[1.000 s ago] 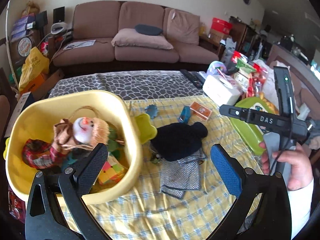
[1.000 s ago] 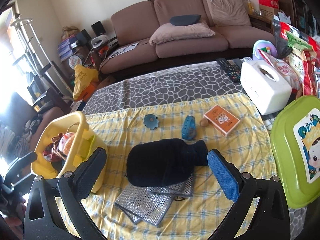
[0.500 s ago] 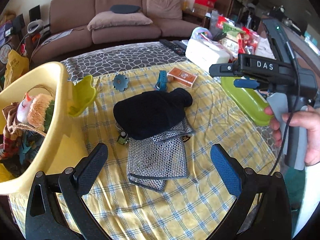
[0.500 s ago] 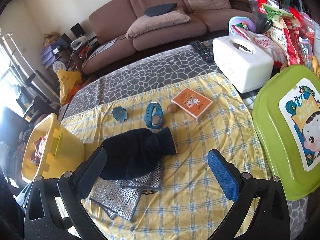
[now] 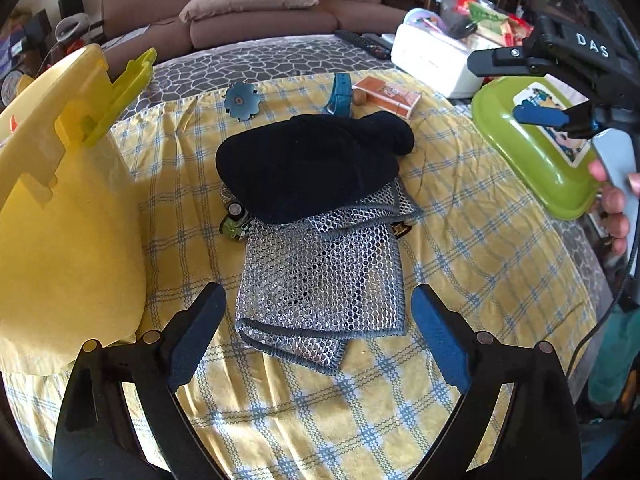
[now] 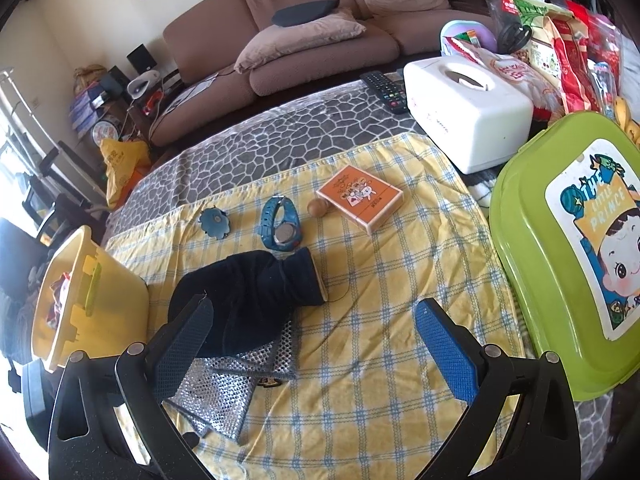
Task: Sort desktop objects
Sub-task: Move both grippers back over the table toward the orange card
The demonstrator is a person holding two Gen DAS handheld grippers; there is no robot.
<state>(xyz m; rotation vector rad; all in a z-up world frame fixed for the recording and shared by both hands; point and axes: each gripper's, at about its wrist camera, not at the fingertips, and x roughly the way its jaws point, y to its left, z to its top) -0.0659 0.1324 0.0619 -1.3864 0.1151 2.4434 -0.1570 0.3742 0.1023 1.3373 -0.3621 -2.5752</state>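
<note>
A dark blue mitten (image 5: 308, 168) (image 6: 248, 300) lies on a folded silver mesh cloth (image 5: 324, 276) (image 6: 224, 384) on the yellow checked tablecloth. A small green toy car (image 5: 234, 222) sits at the mitten's left edge. Behind lie a blue flower piece (image 5: 241, 101) (image 6: 215, 222), a blue watch (image 5: 339, 92) (image 6: 281, 227), a brown ball (image 6: 317, 208) and an orange card box (image 5: 388, 94) (image 6: 360, 198). My left gripper (image 5: 318, 342) is open just before the mesh cloth. My right gripper (image 6: 312, 344) is open above the tablecloth, right of the mitten.
A yellow bin (image 5: 60, 200) (image 6: 92, 304) stands at the left. A green lid (image 5: 536, 148) (image 6: 560, 256) lies at the right. A white tissue box (image 6: 468, 108), a remote control (image 6: 384, 88) and snack bags (image 6: 560, 40) are at the back right. A sofa stands behind the table.
My left gripper has swung right, away from the yellow bin, and lowered toward the mesh cloth. My right gripper has moved right and forward, so the mitten sits further left in its view.
</note>
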